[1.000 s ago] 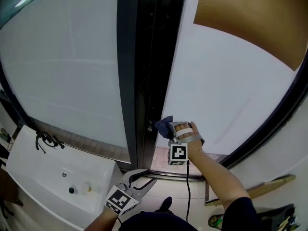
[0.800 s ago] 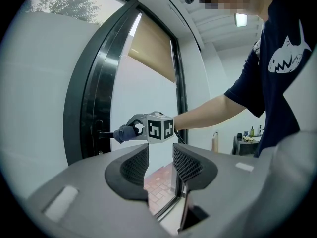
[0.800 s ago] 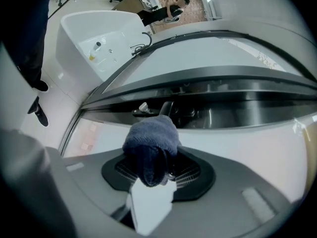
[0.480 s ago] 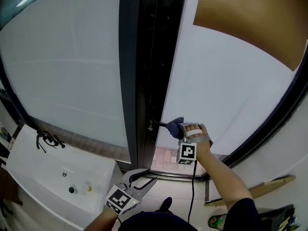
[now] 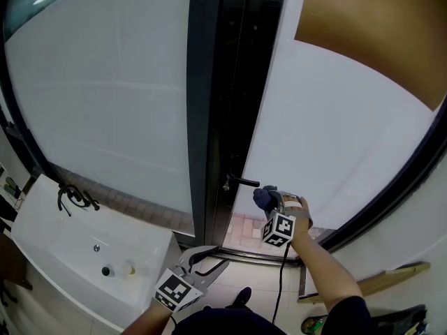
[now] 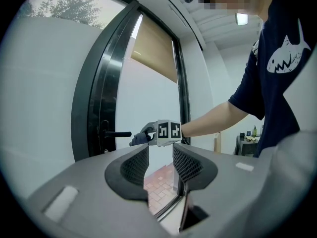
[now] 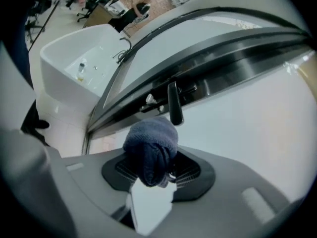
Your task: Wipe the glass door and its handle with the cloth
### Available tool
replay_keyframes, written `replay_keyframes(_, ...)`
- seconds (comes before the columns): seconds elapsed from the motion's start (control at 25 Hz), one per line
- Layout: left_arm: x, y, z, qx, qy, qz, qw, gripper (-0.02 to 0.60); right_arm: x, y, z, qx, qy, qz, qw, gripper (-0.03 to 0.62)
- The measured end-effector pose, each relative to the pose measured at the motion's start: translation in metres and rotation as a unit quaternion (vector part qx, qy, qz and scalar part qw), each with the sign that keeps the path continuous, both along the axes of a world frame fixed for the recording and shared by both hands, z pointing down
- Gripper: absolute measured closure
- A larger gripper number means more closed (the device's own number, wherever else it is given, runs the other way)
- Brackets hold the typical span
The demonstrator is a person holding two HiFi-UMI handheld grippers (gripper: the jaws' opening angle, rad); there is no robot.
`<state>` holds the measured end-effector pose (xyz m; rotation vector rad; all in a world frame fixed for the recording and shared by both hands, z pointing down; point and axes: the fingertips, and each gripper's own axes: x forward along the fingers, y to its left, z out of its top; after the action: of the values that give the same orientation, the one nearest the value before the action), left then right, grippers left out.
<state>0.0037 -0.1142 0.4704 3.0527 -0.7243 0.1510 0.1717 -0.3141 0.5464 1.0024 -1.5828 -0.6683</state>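
The frosted glass door (image 5: 335, 131) stands to the right of a black frame (image 5: 227, 103). Its black lever handle (image 5: 242, 182) sticks out rightward from the frame. My right gripper (image 5: 269, 199) is shut on a bunched dark blue cloth (image 5: 264, 197), which sits just past the handle's free end and slightly below it. The right gripper view shows the cloth (image 7: 151, 148) between the jaws with the handle (image 7: 174, 104) right above it; contact is unclear. My left gripper (image 5: 209, 259) hangs low near the door's foot, open and holding nothing (image 6: 159, 165).
A white basin (image 5: 63, 250) with a black tap (image 5: 73, 198) stands at the lower left. A brown blind (image 5: 377, 33) covers the door's top. A wooden plank (image 5: 383, 280) leans at the lower right. Brick paving (image 5: 244, 230) shows beyond the threshold.
My right gripper has slid the cloth rightward along the handle, from near the frame to off its free end, and dropped a little. The left gripper has stayed put.
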Motion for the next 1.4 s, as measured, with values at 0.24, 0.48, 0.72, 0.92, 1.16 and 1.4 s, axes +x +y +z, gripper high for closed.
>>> replay_keyframes(0.24, -0.003, -0.003, 0.001, -0.003, -0.002, -0.004, 1.0, 0.436, -0.069, -0.009, 0.009, -0.115, -0.345, 0.033, 0.931, 0.429)
replay_keyframes(0.48, -0.006, -0.007, 0.006, -0.009, -0.009, -0.014, 0.9998, 0.436, -0.106, -0.039, 0.012, -0.153, -0.512, 0.082, 0.841, 0.428)
replay_keyframes(0.72, -0.013, -0.017, 0.012, -0.017, -0.016, -0.031, 0.9993, 0.436, -0.108, -0.075, 0.014, -0.145, -0.579, 0.117, 0.793, 0.428)
replay_keyframes(0.92, -0.014, -0.025, 0.014, -0.021, -0.02, -0.037, 0.9989, 0.436, -0.097, -0.09, 0.018, -0.137, -0.585, 0.119, 0.79, 0.428)
replay_keyframes(1.16, -0.006, -0.03, 0.014, -0.02, -0.02, -0.03, 0.9992, 0.436, -0.085, -0.09, 0.027, -0.142, -0.565, 0.121, 0.804, 0.43)
replay_keyframes(1.4, 0.001, -0.03, 0.014, -0.019, -0.02, -0.021, 0.9994, 0.436, -0.062, -0.087, 0.05, -0.148, -0.519, 0.157, 0.827, 0.43)
